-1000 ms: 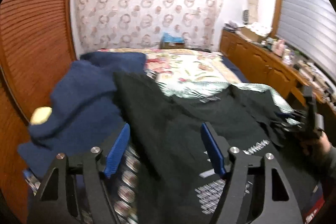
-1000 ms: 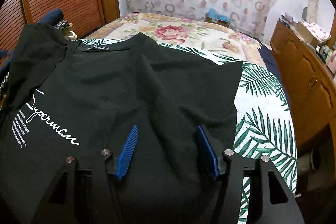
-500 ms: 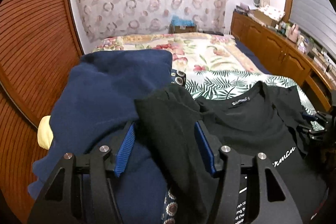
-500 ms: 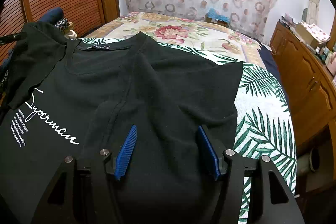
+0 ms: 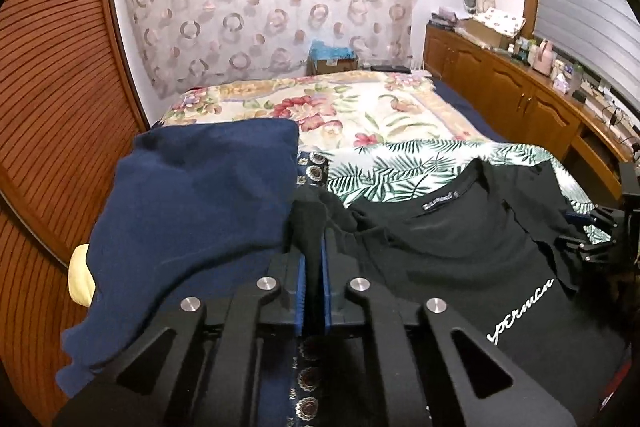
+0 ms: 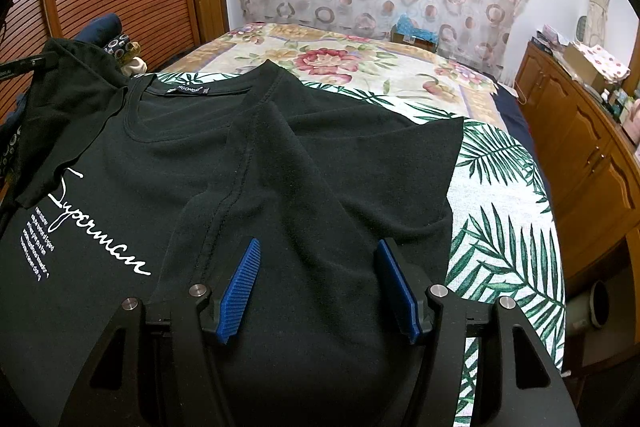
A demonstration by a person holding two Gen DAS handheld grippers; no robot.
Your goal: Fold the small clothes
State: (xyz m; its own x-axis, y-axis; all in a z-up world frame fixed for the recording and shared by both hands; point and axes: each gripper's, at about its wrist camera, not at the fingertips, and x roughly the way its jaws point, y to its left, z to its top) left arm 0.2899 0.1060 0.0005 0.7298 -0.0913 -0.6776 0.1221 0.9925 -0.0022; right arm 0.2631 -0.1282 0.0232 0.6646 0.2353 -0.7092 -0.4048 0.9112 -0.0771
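The black cotton T-shirt with white script lettering (image 6: 168, 163) was spread flat on the bed's palm-leaf cover (image 6: 500, 227). The left hand-held gripper (image 5: 313, 259) was clamped tight on the shirt's sleeve (image 5: 310, 223), blue pads pressed onto the fabric. A rumpled navy blue fleece garment (image 5: 192, 203) was piled just left of it. The right hand-held gripper (image 6: 318, 279) was held wide open over the shirt's other side, nothing gripped.
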